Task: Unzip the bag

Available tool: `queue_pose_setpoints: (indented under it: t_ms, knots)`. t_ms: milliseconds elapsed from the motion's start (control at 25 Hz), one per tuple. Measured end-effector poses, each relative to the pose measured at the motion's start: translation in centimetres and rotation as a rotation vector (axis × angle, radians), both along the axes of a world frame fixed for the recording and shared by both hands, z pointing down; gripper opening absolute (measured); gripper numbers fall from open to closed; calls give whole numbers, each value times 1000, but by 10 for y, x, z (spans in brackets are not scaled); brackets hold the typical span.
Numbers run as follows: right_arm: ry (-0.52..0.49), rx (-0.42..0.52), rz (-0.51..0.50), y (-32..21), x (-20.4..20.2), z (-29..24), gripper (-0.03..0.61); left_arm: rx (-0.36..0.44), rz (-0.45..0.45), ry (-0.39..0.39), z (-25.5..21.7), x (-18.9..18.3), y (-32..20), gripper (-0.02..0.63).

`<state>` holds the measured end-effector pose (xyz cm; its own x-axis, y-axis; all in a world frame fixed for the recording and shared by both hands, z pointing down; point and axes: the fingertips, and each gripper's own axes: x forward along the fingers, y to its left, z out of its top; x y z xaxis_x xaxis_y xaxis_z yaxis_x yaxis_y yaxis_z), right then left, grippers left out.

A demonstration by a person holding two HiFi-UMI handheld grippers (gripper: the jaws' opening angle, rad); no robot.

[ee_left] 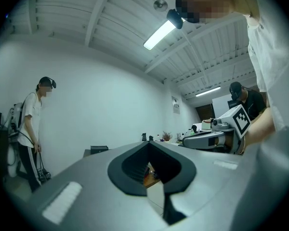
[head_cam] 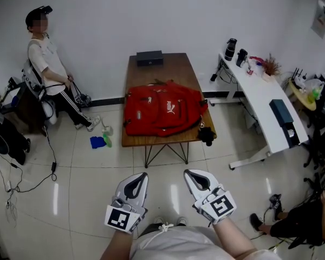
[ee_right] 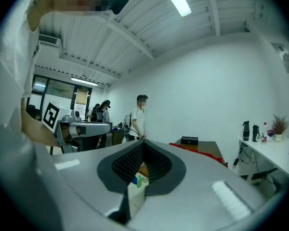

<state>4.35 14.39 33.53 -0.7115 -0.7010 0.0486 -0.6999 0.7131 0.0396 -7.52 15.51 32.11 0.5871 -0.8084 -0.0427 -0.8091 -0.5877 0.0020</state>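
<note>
A red backpack lies flat on a brown wooden table in the middle of the room; a strip of its red cloth shows in the right gripper view. My left gripper and right gripper are held level side by side close to my body, over the tiled floor and well short of the table. In the left gripper view the left gripper has its tips together with nothing between them. The right gripper is likewise shut and empty.
A black box sits at the table's far end and a black object at its near right corner. A white desk with bottles stands at the right. A person stands at the left wall. Blue and green things and cables lie on the floor.
</note>
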Motion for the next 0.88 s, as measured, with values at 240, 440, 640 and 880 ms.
queue_pose_setpoints:
  t_ms: [240,440,640,880]
  knots:
    - [3,10,6,0,6,-1,6,-3,-12,-7,1,5,1,6]
    - [2,-19,18,-5,12,4,6,-16,-16,-12,3,8,-2,6]
    - [15,-26,27,-8,14,1,6,-27,10,-13,5,12,0,6]
    - [46,5,10,-8,11,2,6,-35,18,-21,8,13,-3,6]
